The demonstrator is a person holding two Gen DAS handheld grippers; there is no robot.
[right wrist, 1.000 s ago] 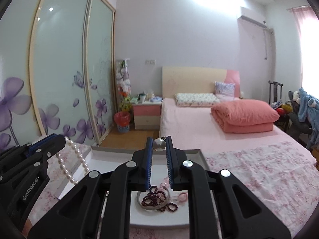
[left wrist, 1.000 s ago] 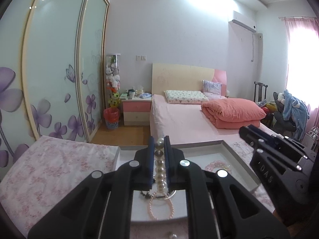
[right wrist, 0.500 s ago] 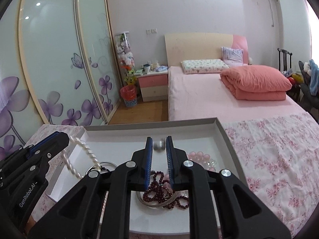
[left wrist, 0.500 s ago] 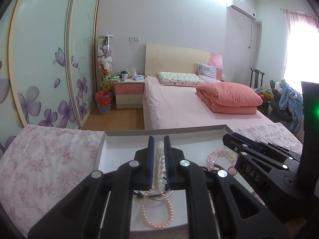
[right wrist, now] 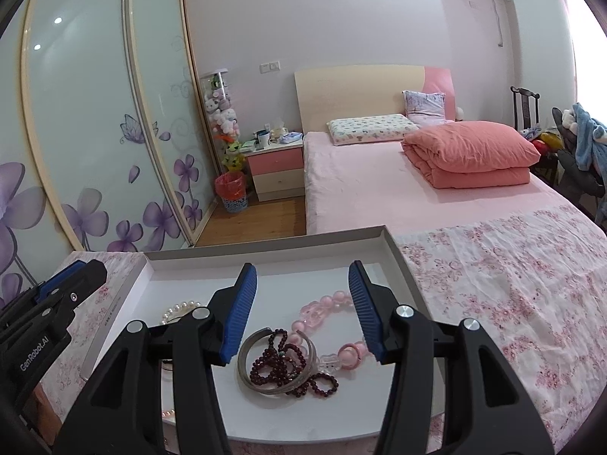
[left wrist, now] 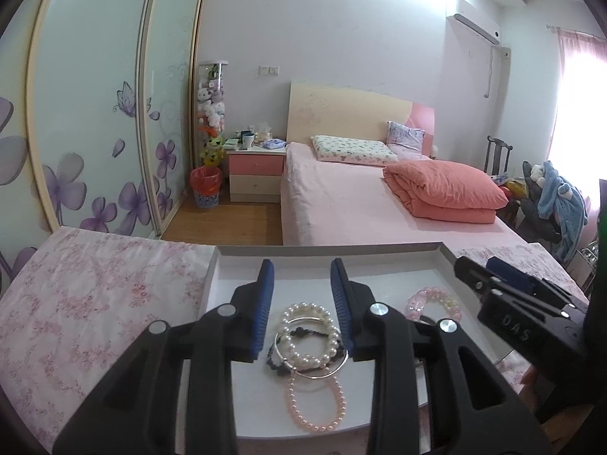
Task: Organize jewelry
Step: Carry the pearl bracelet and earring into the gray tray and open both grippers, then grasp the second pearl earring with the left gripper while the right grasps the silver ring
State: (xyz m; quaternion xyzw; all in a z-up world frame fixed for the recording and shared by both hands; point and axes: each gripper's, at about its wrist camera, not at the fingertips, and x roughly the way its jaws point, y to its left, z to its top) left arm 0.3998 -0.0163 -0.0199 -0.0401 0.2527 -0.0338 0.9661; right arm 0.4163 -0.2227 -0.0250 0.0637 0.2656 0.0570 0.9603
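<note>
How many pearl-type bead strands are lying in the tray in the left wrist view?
2: a white pearl strand coiled between the left hand-held gripper fingers, tangled with a silver bangle, and a pink pearl strand just nearer the camera. More may lie hidden under the fingers.

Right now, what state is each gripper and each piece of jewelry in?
Left gripper: open, empty.
Right gripper: open, empty.
Tray: open-topped, holding the jewelry.
Pearl strand: coiled, lying loose.
Pink bracelet: lying flat.
Dark beads: heaped across a silver bangle.

Left claw, right claw: black plastic arms, ribbed blue pads, silver screws, white lettering.
</note>
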